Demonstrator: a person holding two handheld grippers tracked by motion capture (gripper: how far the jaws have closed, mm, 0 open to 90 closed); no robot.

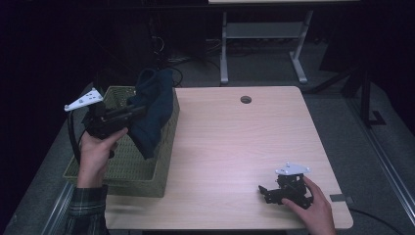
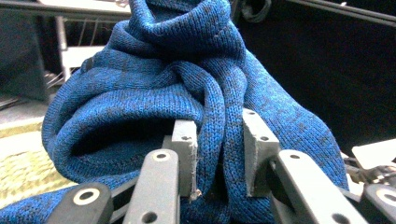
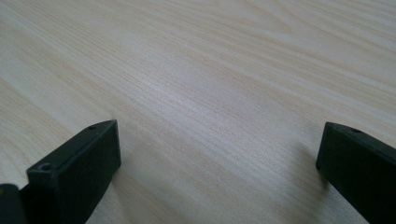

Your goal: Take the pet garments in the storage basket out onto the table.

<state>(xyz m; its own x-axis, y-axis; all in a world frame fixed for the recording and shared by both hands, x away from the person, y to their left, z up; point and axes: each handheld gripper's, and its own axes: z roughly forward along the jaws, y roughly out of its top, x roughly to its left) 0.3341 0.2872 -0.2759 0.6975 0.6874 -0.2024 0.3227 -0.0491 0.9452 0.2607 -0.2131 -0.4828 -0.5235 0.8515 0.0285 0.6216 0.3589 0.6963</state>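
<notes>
A dark blue knitted garment (image 1: pixel 152 110) hangs over the right wall of a green woven basket (image 1: pixel 122 171) at the table's left edge. My left gripper (image 1: pixel 137 110) is held above the basket and is shut on a fold of the blue knit (image 2: pixel 187 93), pinched between its two pads (image 2: pixel 184 154). My right gripper (image 1: pixel 266 191) rests low on the wooden table (image 1: pixel 230 142) near the front right corner. Its jaws stand wide apart over bare wood (image 3: pixel 219 116), with nothing between them.
A round cable hole (image 1: pixel 245 100) sits near the table's far edge. A grey metal table frame (image 1: pixel 264 44) stands on the floor behind the table. A cable runs along the floor at the front right.
</notes>
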